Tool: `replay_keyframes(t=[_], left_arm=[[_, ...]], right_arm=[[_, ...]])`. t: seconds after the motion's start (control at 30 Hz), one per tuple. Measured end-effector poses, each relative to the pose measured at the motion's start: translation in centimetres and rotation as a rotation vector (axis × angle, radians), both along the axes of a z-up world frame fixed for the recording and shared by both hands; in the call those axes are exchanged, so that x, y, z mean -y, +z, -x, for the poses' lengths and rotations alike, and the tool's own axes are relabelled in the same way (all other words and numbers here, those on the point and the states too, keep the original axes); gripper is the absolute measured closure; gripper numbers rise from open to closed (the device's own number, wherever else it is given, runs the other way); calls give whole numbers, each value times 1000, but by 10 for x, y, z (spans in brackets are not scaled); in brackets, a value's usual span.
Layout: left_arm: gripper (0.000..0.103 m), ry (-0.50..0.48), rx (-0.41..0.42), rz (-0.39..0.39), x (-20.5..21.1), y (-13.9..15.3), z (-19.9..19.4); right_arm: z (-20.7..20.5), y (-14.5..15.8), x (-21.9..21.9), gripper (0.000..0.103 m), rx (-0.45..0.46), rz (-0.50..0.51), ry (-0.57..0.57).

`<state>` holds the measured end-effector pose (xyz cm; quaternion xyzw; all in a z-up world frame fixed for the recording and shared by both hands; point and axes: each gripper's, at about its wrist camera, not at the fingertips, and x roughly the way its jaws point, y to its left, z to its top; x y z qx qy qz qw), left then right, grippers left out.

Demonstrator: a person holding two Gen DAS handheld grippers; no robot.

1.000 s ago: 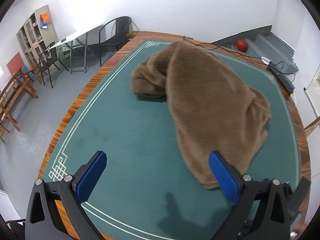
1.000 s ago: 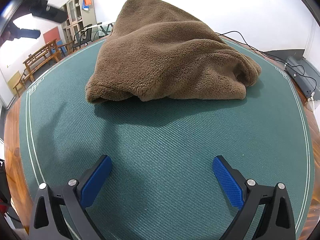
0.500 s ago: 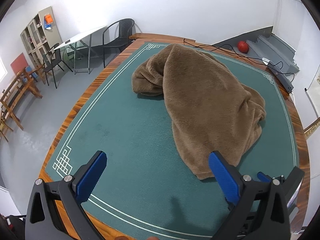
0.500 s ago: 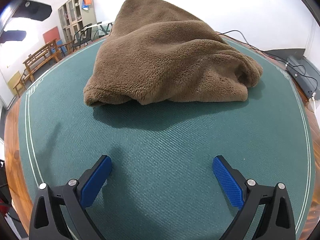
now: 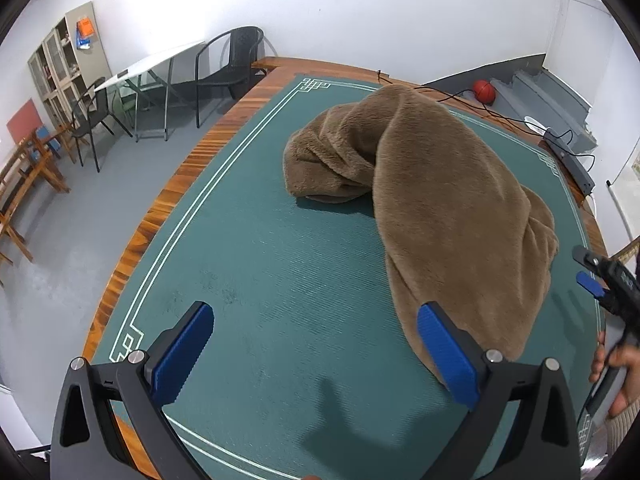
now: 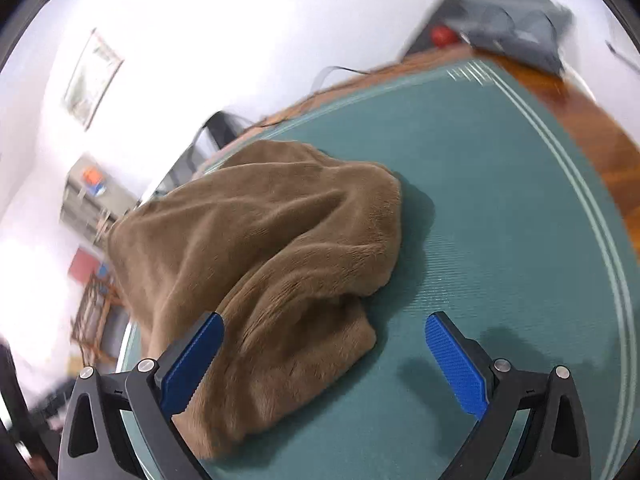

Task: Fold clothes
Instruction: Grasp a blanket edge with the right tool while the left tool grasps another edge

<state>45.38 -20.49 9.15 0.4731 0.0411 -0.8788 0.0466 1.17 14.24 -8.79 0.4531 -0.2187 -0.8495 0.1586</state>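
Left tool (image 5: 314,354) released, hovering over green felt worktop (image 5: 280,280); my right tool (image 6: 324,360) released too, near crumpled brown fleece garment (image 6: 272,248).

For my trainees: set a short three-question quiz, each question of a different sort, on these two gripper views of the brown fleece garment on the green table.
1. True or false: the left gripper is shut on the brown fleece garment.
2. Multiple choice: the garment lies (A) folded flat, (B) in a rumpled heap, (C) hanging off the green table.
3. Fill in: the pads on the fingers of the right gripper are coloured ____.

Key: 1 false, both grippers are open and hold nothing. 2 B. 3 blue.
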Motion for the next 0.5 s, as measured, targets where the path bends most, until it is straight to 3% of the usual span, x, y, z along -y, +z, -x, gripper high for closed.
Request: replay_keyframes(t=[0.17, 0.27, 0.37, 0.5], left_arm=[[1, 29, 13, -1, 15, -4, 14], [1, 66, 19, -16, 28, -5, 20], [1, 97, 19, -18, 38, -7, 24], [1, 113, 10, -3, 50, -8, 27]], right_arm=[[30, -26, 5, 1, 122, 219, -51], [47, -32, 16, 1, 138, 213, -61], [61, -39, 24, 11, 155, 197, -92], [70, -33, 25, 33, 155, 127, -190]])
